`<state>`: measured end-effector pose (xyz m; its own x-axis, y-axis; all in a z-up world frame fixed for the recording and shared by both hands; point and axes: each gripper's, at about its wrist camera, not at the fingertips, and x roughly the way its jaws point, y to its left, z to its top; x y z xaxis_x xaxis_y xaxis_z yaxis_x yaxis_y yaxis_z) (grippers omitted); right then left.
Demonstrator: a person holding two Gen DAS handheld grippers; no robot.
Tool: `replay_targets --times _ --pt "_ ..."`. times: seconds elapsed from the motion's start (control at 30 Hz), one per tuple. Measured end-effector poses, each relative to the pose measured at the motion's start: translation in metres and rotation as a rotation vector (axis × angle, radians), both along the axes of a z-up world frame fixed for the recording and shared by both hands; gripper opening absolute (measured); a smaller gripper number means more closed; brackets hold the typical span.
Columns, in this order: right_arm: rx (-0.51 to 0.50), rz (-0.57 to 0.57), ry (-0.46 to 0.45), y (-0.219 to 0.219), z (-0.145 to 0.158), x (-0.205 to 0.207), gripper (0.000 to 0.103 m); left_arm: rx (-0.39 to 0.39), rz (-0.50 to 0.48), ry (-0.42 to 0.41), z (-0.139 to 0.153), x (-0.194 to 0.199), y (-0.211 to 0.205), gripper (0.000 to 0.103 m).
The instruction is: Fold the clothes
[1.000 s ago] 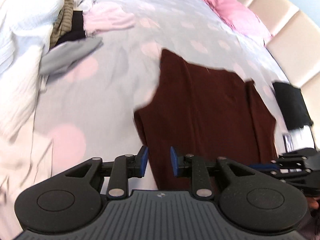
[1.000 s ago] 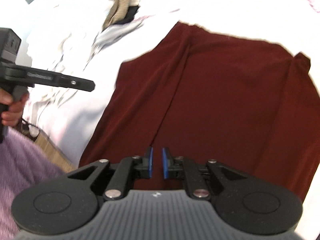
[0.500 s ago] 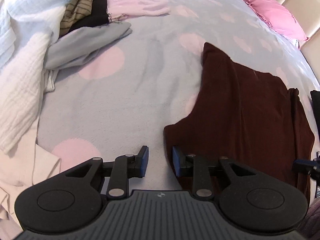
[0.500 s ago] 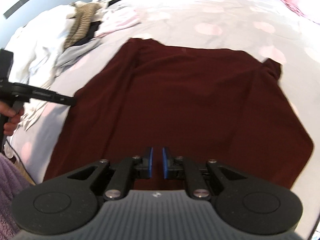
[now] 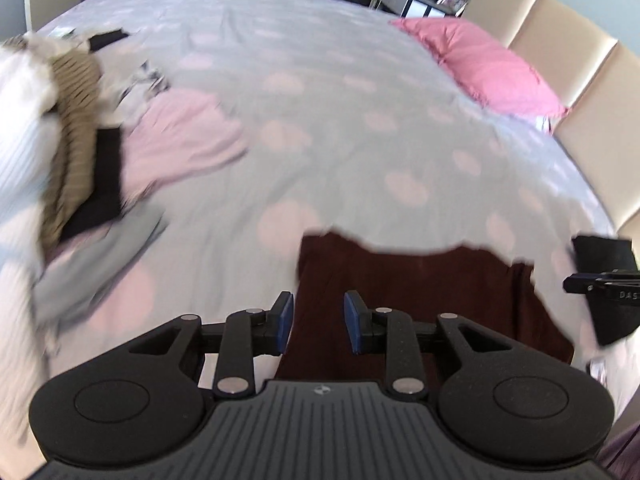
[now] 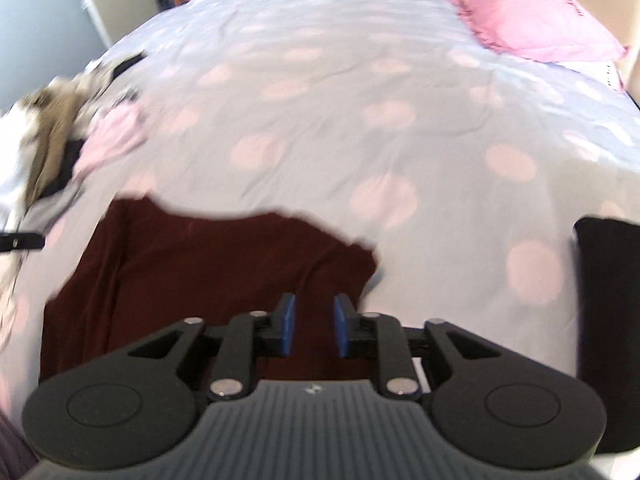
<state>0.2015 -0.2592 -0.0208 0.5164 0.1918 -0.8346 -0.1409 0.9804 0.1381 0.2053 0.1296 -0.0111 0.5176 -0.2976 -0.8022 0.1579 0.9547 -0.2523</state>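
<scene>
- Jaws of the left gripper (image 5: 316, 322) stand part open and are widening, blue pads clear of cloth; nothing is held, though the dark maroon soft garment (image 5: 420, 292) shows through the gap, lying below and just beyond them.
- Jaws of the right gripper (image 6: 314, 324) are also parting, a narrower gap, with no cloth pinched; the same maroon garment (image 6: 208, 272) lies under and to their left.
- Garment lies flat at the near edge of the grey bedspread with pale pink spots (image 5: 340, 128), its long axis running left to right across both views.
- Left gripper sits over the garment's left border, right gripper over its right end, so each hand looks nearest to its own side; my reading is that a next fold would call for both to drop onto the near hem.
- Further out: a heap of unfolded clothes (image 5: 76, 152) at far left, a black folded item (image 6: 604, 320) at right, a pink pillow (image 5: 492, 68) at the far right.
</scene>
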Motion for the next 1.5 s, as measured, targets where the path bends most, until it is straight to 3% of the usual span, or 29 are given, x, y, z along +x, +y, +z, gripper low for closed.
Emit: replay_targets --times 0.13,0.2,0.33,0.43,0.53,0.6,0.63,0.7,0.77,0.87,1.07,1.13,1.2,1.23,1.3,1.5 --pt "0.044 -0.070 0.026 -0.011 -0.009 0.034 0.026 -0.045 0.043 0.019 -0.014 0.034 -0.012 0.037" --pt "0.062 -0.105 0.049 -0.014 -0.019 0.047 0.033 -0.055 0.059 0.040 -0.023 0.046 -0.019 0.037" --pt "0.087 -0.145 0.111 -0.017 -0.038 0.067 0.043 0.020 0.087 0.073 -0.044 0.064 -0.034 0.037" --pt "0.116 -0.184 0.156 -0.025 -0.053 0.077 0.044 0.045 0.125 0.126 -0.064 0.075 -0.033 0.036" --pt "0.190 -0.222 0.200 -0.035 -0.066 0.078 0.039 0.030 0.138 0.155 -0.076 0.081 -0.030 0.026" --pt "0.213 -0.215 0.213 -0.036 -0.072 0.079 0.022 0.047 0.122 0.156 -0.081 0.083 -0.032 0.014" --pt "0.202 -0.207 0.211 -0.035 -0.073 0.078 0.017 0.059 0.114 0.156 -0.083 0.084 -0.033 0.006" --pt "0.141 -0.190 0.183 -0.029 -0.071 0.078 0.010 0.092 0.116 0.120 -0.082 0.083 -0.035 0.005" --pt "0.008 -0.134 0.116 -0.017 -0.062 0.078 0.010 0.134 0.126 0.074 -0.078 0.081 -0.036 0.004" --pt "-0.172 -0.045 0.030 0.002 -0.051 0.078 0.009 0.133 0.129 0.060 -0.075 0.080 -0.033 0.004" --pt "-0.152 -0.019 0.059 0.004 -0.065 0.085 0.011 0.149 0.109 0.079 -0.081 0.083 -0.037 0.004" --pt "-0.149 -0.019 0.058 0.003 -0.063 0.086 0.017 0.143 0.111 0.077 -0.079 0.083 -0.036 0.008" --pt "-0.181 -0.025 0.006 0.003 -0.053 0.083 0.039 0.132 0.120 0.069 -0.075 0.080 -0.034 0.023" --pt "-0.185 -0.020 -0.015 0.003 -0.047 0.080 0.039 0.133 0.124 0.057 -0.072 0.078 -0.033 0.032" --pt "-0.179 -0.009 -0.045 0.000 -0.033 0.074 0.039 0.154 0.127 0.021 -0.065 0.071 -0.034 0.038" --pt "-0.153 0.070 -0.073 -0.009 -0.011 0.037 0.040 0.205 0.033 -0.091 -0.039 0.041 -0.051 0.038"
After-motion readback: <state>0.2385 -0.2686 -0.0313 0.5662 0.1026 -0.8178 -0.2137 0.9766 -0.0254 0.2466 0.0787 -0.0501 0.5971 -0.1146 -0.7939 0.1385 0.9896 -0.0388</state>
